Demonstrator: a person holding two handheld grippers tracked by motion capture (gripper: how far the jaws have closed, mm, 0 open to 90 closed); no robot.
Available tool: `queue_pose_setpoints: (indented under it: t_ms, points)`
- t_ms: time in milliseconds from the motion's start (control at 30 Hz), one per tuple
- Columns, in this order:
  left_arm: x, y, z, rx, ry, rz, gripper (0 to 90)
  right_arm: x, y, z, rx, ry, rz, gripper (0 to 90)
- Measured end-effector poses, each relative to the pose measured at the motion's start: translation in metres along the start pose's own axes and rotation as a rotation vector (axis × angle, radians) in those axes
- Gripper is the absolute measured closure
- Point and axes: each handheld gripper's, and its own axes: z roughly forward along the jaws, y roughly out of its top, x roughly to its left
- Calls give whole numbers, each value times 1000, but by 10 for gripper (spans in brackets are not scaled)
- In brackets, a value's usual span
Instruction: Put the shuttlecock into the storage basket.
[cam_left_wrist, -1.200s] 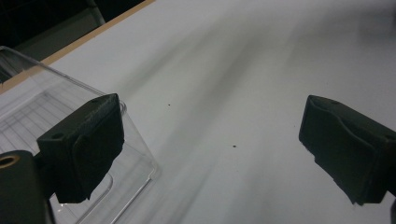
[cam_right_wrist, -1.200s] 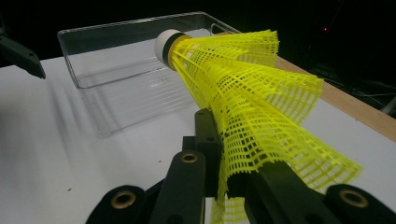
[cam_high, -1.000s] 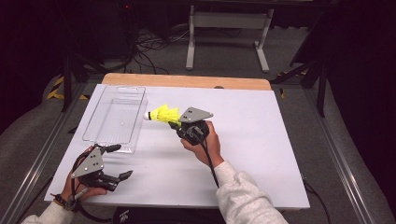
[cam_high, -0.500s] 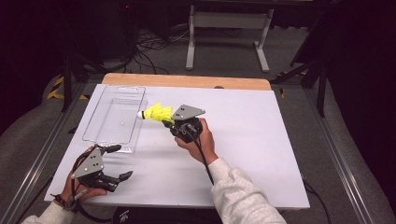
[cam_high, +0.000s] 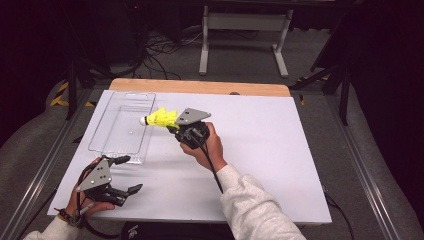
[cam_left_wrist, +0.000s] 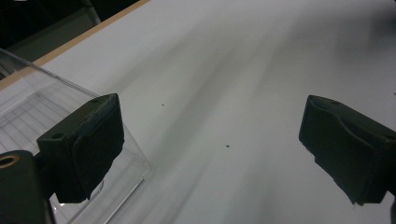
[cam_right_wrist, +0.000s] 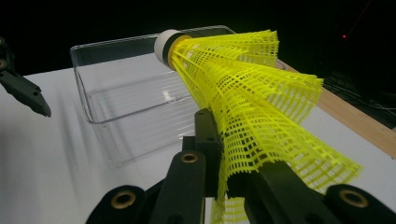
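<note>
A yellow mesh shuttlecock (cam_high: 161, 118) with a white cork tip is held above the right rim of a clear plastic bin (cam_high: 111, 131). My right gripper (cam_high: 172, 126) is shut on its skirt, the cork pointing left over the bin. In the right gripper view the shuttlecock (cam_right_wrist: 243, 102) is pinched flat between the jaws, with the clear bin (cam_right_wrist: 135, 107) just beyond it. My left gripper (cam_high: 129, 174) rests open on the table near the front left corner, by the bin's near end. The left gripper view has its fingers (cam_left_wrist: 84, 144) wide apart over bare white table, the bin's corner (cam_left_wrist: 28, 112) behind the left one.
A white board (cam_high: 280, 150) covers the table, with a wooden strip (cam_high: 200, 86) along its far edge. Cables and a metal stand (cam_high: 245, 35) lie on the floor beyond. The person's right sleeve (cam_high: 250, 205) comes in from the bottom.
My right gripper has carried the shuttlecock left, from the middle of the table to the bin's right rim. The left gripper has stayed put.
</note>
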Motion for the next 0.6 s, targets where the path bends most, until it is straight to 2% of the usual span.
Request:
queue_pose_setpoints:
  t_ms: [433,600]
  points:
    - [-1,0,2,-3,-12,-1,76,5,13,15,19,24,-33,878]
    - [-2,0,3,10,-19,5,76,6,20,22,28,39,-49,878]
